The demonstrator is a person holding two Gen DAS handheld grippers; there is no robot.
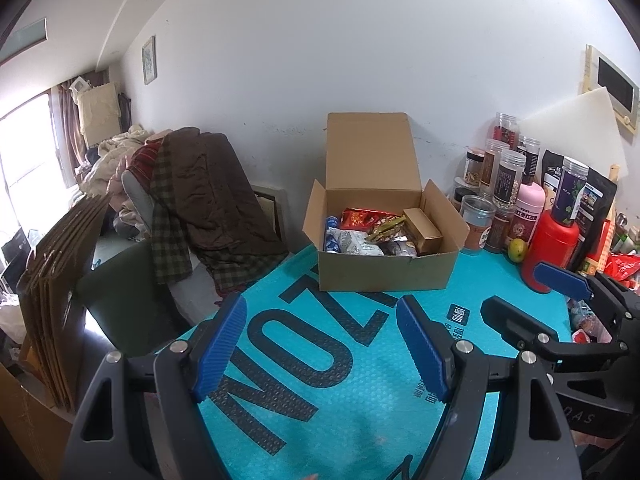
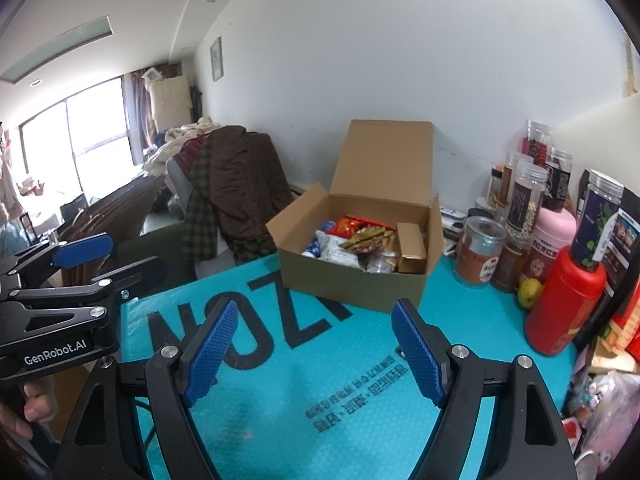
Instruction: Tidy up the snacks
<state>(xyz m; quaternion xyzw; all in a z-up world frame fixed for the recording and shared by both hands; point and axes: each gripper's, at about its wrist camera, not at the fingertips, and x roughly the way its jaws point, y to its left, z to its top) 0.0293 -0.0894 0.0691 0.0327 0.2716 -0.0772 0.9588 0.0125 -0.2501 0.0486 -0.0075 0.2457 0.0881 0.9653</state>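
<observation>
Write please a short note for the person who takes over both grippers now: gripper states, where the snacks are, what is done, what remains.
Left gripper: open, empty, above the teal mat.
Right gripper: open, empty, also above the mat.
Cardboard box stands open at the mat's far edge, with snack packets and a small gold box inside.
Done: several snacks are boxed.
Left: probably the loose packets at the right edge; the lid is not yet closed.

a plain white wall point(image 1: 340, 52) runs behind the table, with a small framed picture point(image 1: 149, 60) hung on it. bright daylight floods through a large window point(image 2: 76, 140) with curtains. a chair point(image 1: 208, 192) draped in brown and checked clothing stands near the wall.
</observation>
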